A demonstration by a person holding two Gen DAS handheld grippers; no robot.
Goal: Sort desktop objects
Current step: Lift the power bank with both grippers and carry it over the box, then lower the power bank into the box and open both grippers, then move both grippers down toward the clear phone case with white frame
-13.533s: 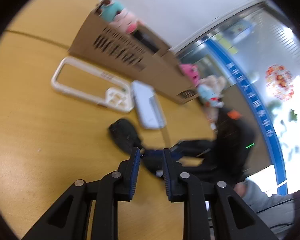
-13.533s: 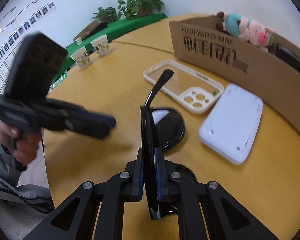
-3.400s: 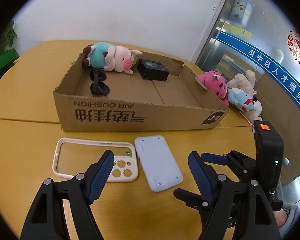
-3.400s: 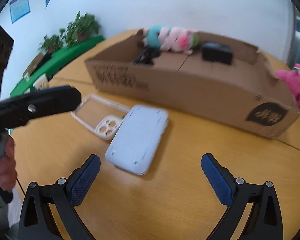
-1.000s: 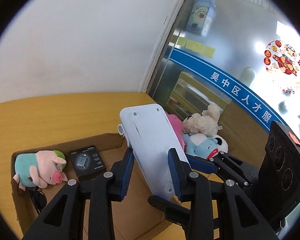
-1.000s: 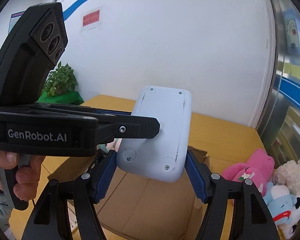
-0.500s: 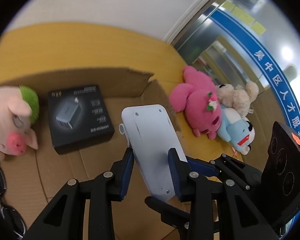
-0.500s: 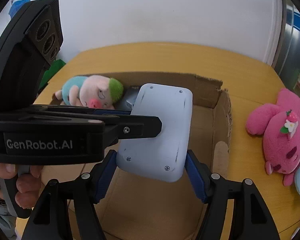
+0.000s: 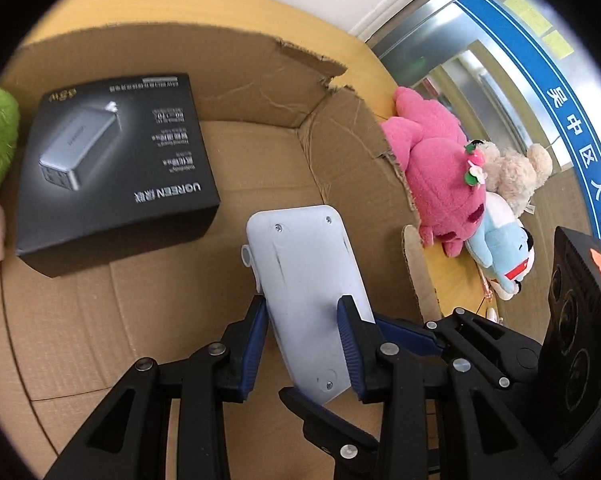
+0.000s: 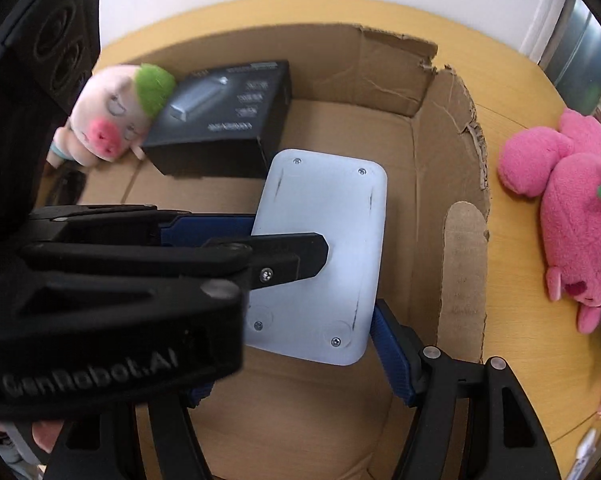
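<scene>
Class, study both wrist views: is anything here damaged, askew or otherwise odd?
The cardboard box has a torn, ragged corner and rim. The white device is tilted above the box floor, shared by both grippers: left gripper across its thickness, right gripper across its width.

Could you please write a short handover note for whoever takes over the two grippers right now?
Left gripper and right gripper: both shut on the white device, held over the floor of the cardboard box.
Already in the box: black charger box, pig plush.
Outside on the table: pink plush and other soft toys.
Left: set the device down, let go. The rest of the table is out of view.
</scene>
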